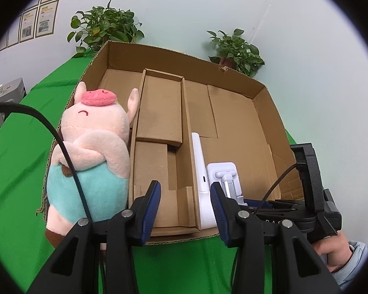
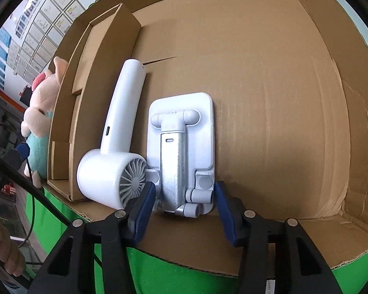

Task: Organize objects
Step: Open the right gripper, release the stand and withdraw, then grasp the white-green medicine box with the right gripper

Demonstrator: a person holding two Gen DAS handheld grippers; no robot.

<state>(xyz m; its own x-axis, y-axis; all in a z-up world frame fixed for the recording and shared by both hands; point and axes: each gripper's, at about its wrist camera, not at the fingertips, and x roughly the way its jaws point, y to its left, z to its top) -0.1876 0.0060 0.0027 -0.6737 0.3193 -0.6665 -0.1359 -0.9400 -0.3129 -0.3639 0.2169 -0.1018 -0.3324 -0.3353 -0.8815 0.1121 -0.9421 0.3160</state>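
Right wrist view: my right tool (image 2: 184, 202) straddled the phone stand (image 2: 181, 154), contact unclear; closing off-centre could have nudged the hair dryer (image 2: 115, 147).

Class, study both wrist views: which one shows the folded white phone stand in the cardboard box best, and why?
The right wrist view: the phone stand lies near-whole, its hinges and metal arm clear, between the right gripper's fingers. In the left wrist view the phone stand appears small, partly hidden behind the left gripper's finger.
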